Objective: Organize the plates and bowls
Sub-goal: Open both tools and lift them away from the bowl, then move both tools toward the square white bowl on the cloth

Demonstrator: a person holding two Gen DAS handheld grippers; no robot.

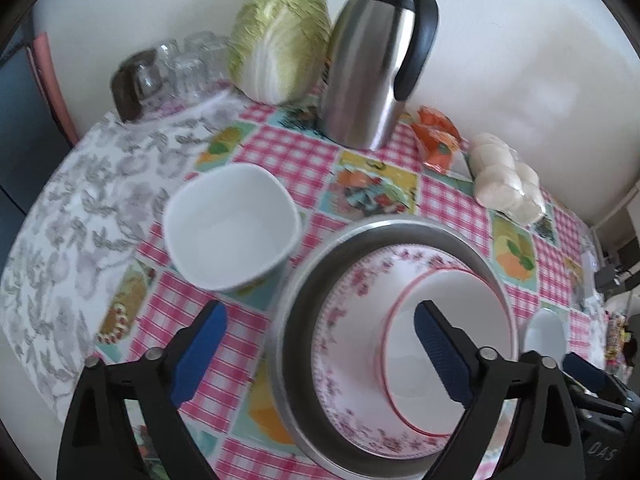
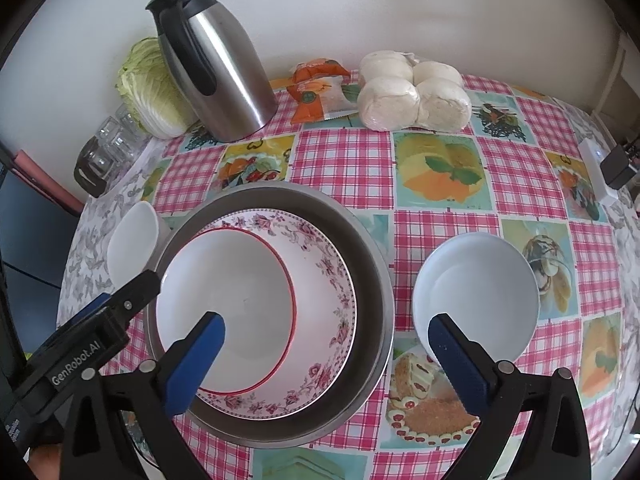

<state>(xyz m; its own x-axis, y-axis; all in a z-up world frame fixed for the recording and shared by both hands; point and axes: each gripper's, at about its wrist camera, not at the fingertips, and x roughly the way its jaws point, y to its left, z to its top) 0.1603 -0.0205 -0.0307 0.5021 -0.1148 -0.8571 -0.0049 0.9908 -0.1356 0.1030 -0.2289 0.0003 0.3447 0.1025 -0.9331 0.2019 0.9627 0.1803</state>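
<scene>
Hovering above the stack, the left hand-held gripper (image 1: 320, 356) and the right hand-held gripper (image 2: 326, 354) both stand wide apart with nothing between their pads. A red-rimmed bowl (image 2: 228, 312) sits in a floral plate (image 2: 324, 292) inside a steel basin (image 2: 368, 264), nested largest-lowest, probably for compactness. Still loose on the surface (image 2: 344, 160) are a square white bowl (image 1: 232, 224) and a pale round bowl (image 2: 476, 292).
</scene>
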